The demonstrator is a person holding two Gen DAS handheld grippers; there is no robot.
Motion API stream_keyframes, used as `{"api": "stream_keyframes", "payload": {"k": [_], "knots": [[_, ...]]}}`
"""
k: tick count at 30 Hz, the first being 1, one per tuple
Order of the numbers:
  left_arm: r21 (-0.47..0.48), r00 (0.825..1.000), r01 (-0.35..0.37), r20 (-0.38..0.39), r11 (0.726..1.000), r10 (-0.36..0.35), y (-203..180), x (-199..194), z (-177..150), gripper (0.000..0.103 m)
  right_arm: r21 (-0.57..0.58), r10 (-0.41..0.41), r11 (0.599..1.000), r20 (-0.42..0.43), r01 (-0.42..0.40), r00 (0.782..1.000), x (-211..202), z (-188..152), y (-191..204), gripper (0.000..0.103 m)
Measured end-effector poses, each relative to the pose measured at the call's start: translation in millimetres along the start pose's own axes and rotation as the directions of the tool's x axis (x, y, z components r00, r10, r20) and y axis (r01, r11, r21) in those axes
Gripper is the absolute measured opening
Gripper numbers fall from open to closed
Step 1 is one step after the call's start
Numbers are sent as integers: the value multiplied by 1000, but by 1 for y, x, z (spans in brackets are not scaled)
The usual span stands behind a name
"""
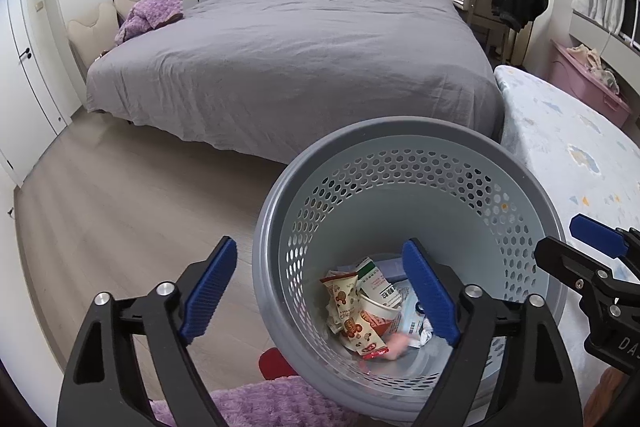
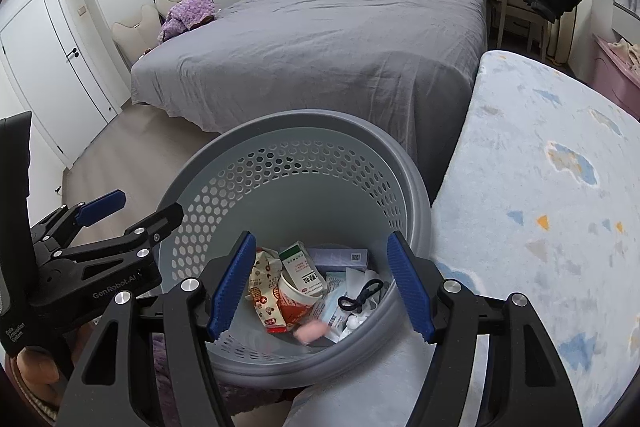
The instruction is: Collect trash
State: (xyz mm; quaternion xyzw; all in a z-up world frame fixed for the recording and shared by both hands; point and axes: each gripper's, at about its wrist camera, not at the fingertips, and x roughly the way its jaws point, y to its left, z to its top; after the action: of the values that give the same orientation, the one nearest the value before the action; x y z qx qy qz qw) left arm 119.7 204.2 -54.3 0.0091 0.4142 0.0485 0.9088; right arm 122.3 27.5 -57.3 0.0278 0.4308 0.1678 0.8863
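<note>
A grey perforated trash basket (image 1: 400, 139) stands on the floor below both grippers; it also shows in the right wrist view (image 2: 304, 119). Inside lie snack wrappers (image 1: 352, 323), a paper cup (image 2: 292, 299), a green-white carton (image 2: 302, 267), a black cord (image 2: 360, 293) and a small pink blurred item (image 2: 312, 331). My left gripper (image 1: 320, 295) is open and empty, straddling the basket's near-left rim. My right gripper (image 2: 322, 287) is open and empty above the basket's inside.
A large bed with a grey sheet (image 1: 304, 59) stands behind the basket. A pale blue patterned mat (image 2: 540, 207) lies to the right. A purple fuzzy cloth (image 1: 272, 403) lies at the near edge. Wood floor (image 1: 140, 195) stretches left towards white doors.
</note>
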Motion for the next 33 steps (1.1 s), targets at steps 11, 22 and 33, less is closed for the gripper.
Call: {"api": "stream_keyframes", "payload": {"k": [11, 22, 33], "knots": [[-2, 1000, -8, 2, 1000, 8, 0, 1, 0, 93, 11, -7, 1000, -6, 7, 1000, 1, -2, -3, 65], [4, 1000, -20, 0, 1000, 20, 0, 1, -1, 96, 18, -7, 1000, -8, 7, 1000, 0, -4, -7, 65], [5, 1000, -26, 0, 1000, 26, -1, 1, -1, 96, 20, -9, 1000, -9, 9, 1000, 1, -4, -8, 65]]}}
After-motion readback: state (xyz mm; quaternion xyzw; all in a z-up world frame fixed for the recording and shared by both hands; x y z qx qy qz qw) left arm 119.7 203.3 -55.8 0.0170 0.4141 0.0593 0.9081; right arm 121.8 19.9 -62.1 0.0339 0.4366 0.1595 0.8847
